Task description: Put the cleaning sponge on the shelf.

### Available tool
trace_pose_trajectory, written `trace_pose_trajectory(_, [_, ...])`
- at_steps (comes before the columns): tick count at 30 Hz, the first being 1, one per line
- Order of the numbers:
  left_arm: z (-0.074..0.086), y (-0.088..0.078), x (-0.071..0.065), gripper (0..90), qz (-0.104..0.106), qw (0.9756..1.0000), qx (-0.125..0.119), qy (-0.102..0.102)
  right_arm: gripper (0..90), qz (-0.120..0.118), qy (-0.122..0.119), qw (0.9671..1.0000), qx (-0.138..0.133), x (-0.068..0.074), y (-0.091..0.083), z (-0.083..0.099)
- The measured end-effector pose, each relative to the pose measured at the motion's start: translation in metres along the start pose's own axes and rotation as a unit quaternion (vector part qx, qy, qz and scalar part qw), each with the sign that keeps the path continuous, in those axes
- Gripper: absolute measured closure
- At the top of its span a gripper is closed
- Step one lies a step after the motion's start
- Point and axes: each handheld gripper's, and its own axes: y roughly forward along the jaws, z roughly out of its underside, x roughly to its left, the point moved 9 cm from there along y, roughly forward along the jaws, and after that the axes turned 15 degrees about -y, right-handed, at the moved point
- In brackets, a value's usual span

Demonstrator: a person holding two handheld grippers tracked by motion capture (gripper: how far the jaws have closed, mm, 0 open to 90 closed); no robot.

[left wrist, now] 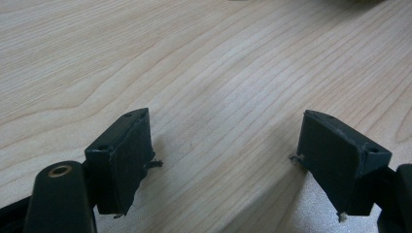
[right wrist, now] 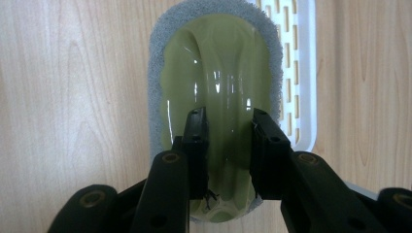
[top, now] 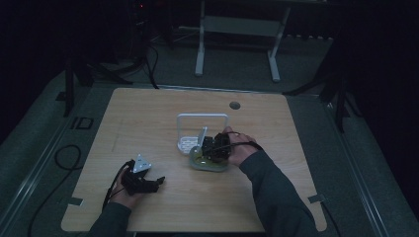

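Black jaws of our right tool [right wrist: 227,126] are clamped on the raised green handle of a scrubbing sponge [right wrist: 216,73], one jaw on each flank of its smooth, glossy ridge. Under the handle we see the grey foam pad, which rests on the bench [right wrist: 73,97]. Just beyond the tool, at the sponge's far end and along one side, lies a white slotted tray [right wrist: 301,73], which the foam edge overlaps. In the high view the same right tool [top: 216,146] sits on the sponge [top: 207,162], with the tray's upright white frame [top: 202,118] directly behind it. Our left tool [left wrist: 223,155] hangs with jaws wide apart over bare wood, holding nothing, well apart from the sponge.

We judge the risk to be slip: the handle looks slick and tapers upward, so a quick lift could let it squirt out of the jaws. Moving away from us, the foam could also catch on the tray's rim or frame and drag the tray along.
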Motion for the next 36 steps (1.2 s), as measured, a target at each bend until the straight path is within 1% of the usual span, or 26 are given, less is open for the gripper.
trace_pose_trajectory(3, [0.000, 0.000, 0.000, 20.4, 0.000, 1.0000, 0.000, 0.000, 71.5, 0.010, 0.001, 0.9999, 0.001, -0.003, 0.000, -0.001])
trace_pose_trajectory(6, [0.000, 0.000, 0.000, 20.5, 0.000, 1.0000, 0.000, 0.000, 71.5, 0.014, 0.001, 0.9999, 0.001, -0.005, 0.001, -0.001])
trace_pose_trajectory(8, [0.000, 0.000, 0.000, 20.5, 0.000, 1.0000, 0.000, 0.000, 71.5, 0.022, -0.004, 0.9997, 0.007, -0.007, 0.001, -0.001])
trace_pose_trajectory(10, [0.000, 0.000, 0.000, 20.5, 0.000, 1.0000, 0.000, 0.000, 71.5, 0.022, -0.004, 0.9997, 0.007, -0.007, 0.002, -0.001])
trace_pose_trajectory(13, [0.000, 0.000, 0.000, 20.5, 0.000, 1.0000, 0.000, 0.000, 71.5, 0.033, -0.007, 0.9994, 0.007, -0.009, 0.002, -0.003])
trace_pose_trajectory(14, [0.000, 0.000, 0.000, 20.5, 0.000, 1.0000, 0.000, 0.000, 71.5, 0.033, -0.007, 0.9994, 0.007, -0.009, 0.002, -0.003])
trace_pose_trajectory(15, [0.000, 0.000, 0.000, 20.4, 0.000, 1.0000, 0.000, 0.000, 71.5, 0.035, -0.008, 0.9993, 0.006, -0.010, 0.003, -0.003])
trace_pose_trajectory(16, [0.000, 0.000, 0.000, 20.5, 0.000, 1.0000, 0.000, 0.000, 71.5, 0.043, -0.017, 0.9988, 0.015, -0.011, 0.004, -0.004])
trace_pose_trajectory(18, [0.000, 0.000, 0.000, 20.5, 0.000, 1.0000, 0.000, 0.000, 71.6, 0.046, -0.021, 0.9986, 0.018, -0.011, 0.005, -0.005])
trace_pose_trajectory(22, [0.000, 0.000, 0.000, 20.5, 0.000, 1.0000, 0.000, 0.000, 71.6, 0.060, -0.028, 0.9977, 0.017, -0.017, 0.003, -0.010])
trace_pose_trajectory(25, [0.000, 0.000, 0.000, 20.4, 0.000, 1.0000, 0.000, 0.000, 71.6, 0.060, -0.027, 0.9977, 0.015, -0.018, 0.002, -0.011])
trace_pose_trajectory(26, [0.000, 0.000, 0.000, 20.5, 0.000, 1.0000, 0.000, 0.000, 71.6, 0.060, -0.031, 0.9975, 0.018, -0.019, 0.004, -0.011])
trace_pose_trajectory(36, [0.000, 0.000, 0.000, 20.4, 0.000, 1.0000, 0.001, 0.001, 71.5, 0.064, -0.026, 0.9974, 0.020, -0.024, 0.010, -0.005])
